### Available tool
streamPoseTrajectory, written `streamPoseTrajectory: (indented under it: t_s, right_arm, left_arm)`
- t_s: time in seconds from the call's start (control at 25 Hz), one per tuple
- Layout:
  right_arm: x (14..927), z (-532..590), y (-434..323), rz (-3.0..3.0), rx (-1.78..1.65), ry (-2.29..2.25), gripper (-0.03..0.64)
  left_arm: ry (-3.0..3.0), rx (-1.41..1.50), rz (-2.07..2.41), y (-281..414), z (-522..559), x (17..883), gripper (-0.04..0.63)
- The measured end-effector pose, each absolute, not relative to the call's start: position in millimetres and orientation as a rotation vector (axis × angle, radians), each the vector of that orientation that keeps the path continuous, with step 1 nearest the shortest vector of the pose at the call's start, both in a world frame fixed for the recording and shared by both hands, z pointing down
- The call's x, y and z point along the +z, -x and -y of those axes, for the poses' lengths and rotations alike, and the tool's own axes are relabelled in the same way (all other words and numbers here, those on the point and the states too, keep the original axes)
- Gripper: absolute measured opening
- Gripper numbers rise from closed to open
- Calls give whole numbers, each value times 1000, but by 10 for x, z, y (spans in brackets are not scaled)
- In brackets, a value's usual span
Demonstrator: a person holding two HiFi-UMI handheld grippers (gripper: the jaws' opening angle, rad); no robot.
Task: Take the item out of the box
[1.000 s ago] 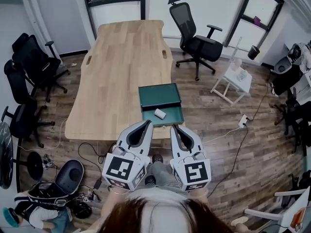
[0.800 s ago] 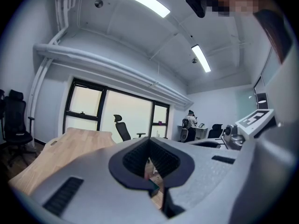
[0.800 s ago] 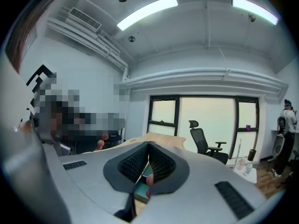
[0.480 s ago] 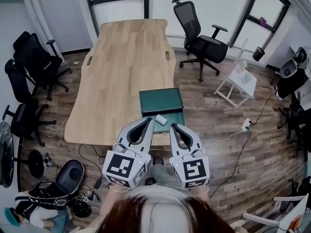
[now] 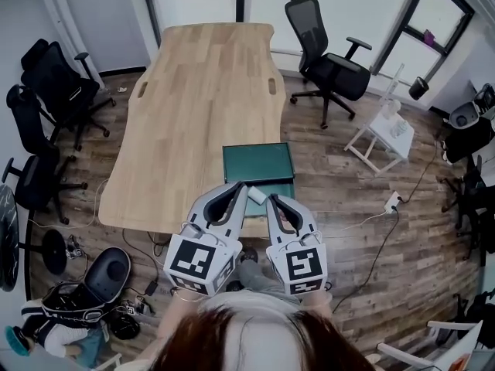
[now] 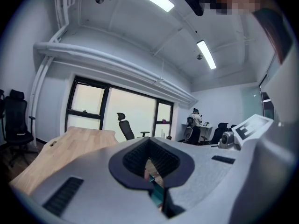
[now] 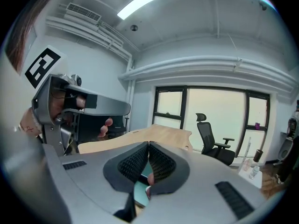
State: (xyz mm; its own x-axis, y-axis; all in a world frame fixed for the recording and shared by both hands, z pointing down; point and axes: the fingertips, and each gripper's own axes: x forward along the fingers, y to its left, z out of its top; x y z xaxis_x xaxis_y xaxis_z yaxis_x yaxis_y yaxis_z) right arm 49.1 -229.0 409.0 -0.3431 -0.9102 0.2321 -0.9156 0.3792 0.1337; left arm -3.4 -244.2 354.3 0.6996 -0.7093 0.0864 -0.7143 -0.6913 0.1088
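Observation:
A dark green box (image 5: 258,163) lies open near the front right edge of the wooden table (image 5: 193,107). A small white item (image 5: 256,195) rests in its near half, partly hidden between the gripper tips. My left gripper (image 5: 238,185) reaches over the box's near left corner with its jaws shut and nothing in them. My right gripper (image 5: 271,199) sits just right of the white item, also shut and holding nothing. In the left gripper view the left gripper (image 6: 148,139) shows its tips touching, with a sliver of green below. The right gripper (image 7: 149,143) looks the same in its own view.
Black office chairs (image 5: 46,91) stand left of the table and another chair (image 5: 329,64) at the back right. A white side table (image 5: 383,134) and a power strip (image 5: 393,202) with its cable are on the floor to the right. An open bag (image 5: 85,292) lies at the lower left.
Both grippers have moved forward to the box. Their tips now overlap its near edge and partly hide the white item. Both stay shut.

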Motion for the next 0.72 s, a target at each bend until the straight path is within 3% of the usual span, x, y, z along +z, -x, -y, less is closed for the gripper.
streamPoseTrajectory:
  t_s: [0.72]
  right_arm:
    - [4749, 2730, -381, 2344, 68, -1295, 26]
  left_arm:
    - [-2725, 71, 1210, -69, 2930, 3611, 8]
